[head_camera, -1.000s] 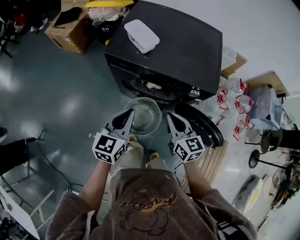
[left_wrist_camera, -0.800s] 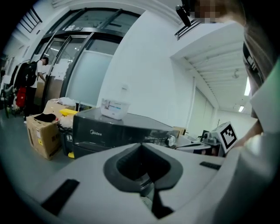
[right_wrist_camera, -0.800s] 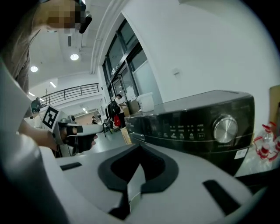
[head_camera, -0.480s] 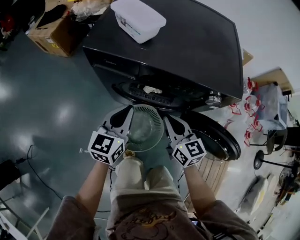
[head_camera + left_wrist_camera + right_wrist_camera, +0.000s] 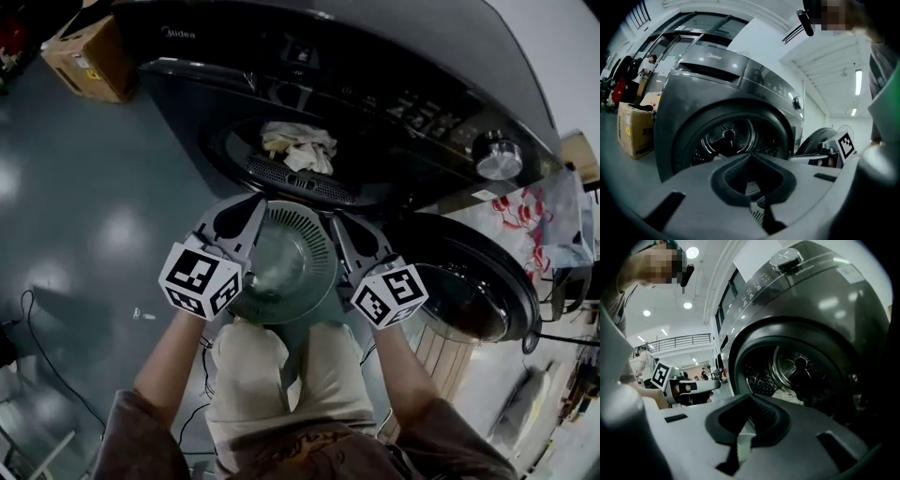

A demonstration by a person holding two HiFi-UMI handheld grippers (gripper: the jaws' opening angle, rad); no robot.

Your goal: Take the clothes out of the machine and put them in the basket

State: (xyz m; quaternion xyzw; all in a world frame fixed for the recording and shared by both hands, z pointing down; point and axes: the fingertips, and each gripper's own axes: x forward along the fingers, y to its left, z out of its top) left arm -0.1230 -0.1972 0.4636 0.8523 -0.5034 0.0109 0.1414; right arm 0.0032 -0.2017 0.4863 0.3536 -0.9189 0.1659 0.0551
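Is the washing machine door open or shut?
Open: the door hangs swung aside, and pale clothes show inside the machine.

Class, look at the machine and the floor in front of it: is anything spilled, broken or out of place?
Nothing stands out. The machine has its door swung open to the right. A crumpled light cloth lies just inside the drum opening, and the round basket is upright in front of it. No spill shows on the floor.

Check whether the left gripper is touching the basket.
Touching. The left gripper view shows the left gripper with its jaws shut on the slatted rim of the basket, pinched between them.
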